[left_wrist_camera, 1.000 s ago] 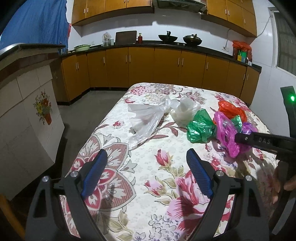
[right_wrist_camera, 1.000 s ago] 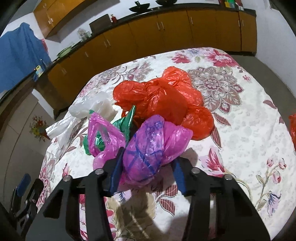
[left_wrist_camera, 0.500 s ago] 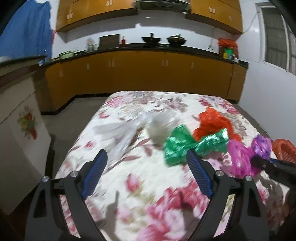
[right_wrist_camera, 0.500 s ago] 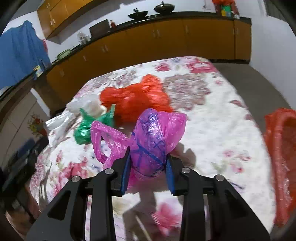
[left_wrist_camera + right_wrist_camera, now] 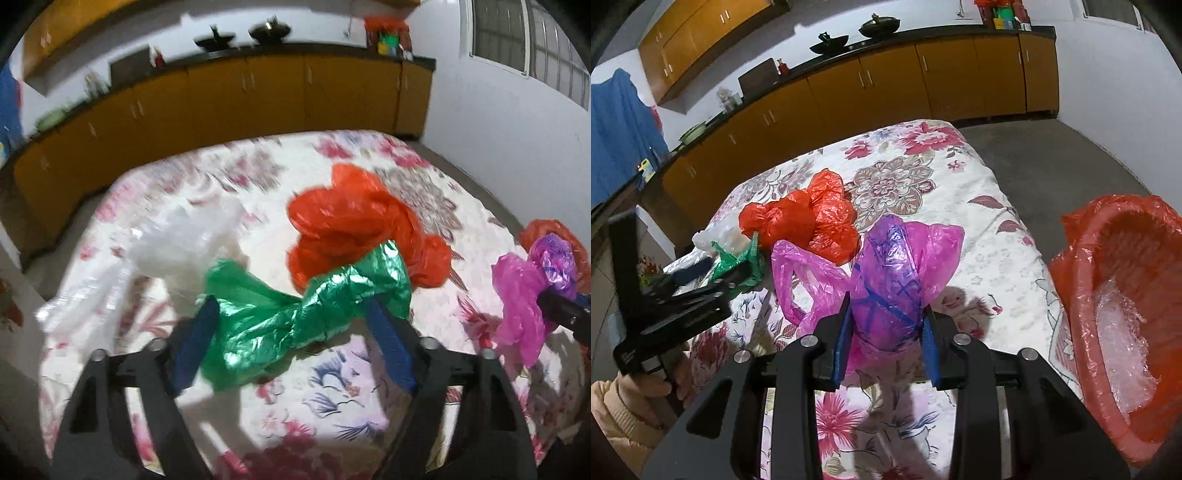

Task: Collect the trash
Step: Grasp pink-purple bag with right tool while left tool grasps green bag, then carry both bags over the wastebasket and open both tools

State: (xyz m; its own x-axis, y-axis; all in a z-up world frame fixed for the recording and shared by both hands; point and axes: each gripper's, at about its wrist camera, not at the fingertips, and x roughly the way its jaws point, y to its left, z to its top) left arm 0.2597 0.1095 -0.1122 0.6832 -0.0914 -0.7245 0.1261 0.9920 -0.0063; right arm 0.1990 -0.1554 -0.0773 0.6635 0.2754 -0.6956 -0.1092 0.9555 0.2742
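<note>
Bin (image 5: 1082,266) beside table shows from right wrist only.

The right tongs (image 5: 886,339) pinch a crumpled pink-and-purple plastic bag (image 5: 886,273) above the flower-patterned bench (image 5: 979,221). To the right stands a red basin (image 5: 1086,295) lined with red plastic, clear plastic (image 5: 1123,350) lying inside. Behind, a red bag (image 5: 805,221) lies on the cloth; the left tongs (image 5: 738,275) reach around a green bag (image 5: 738,258) beside it.
</note>
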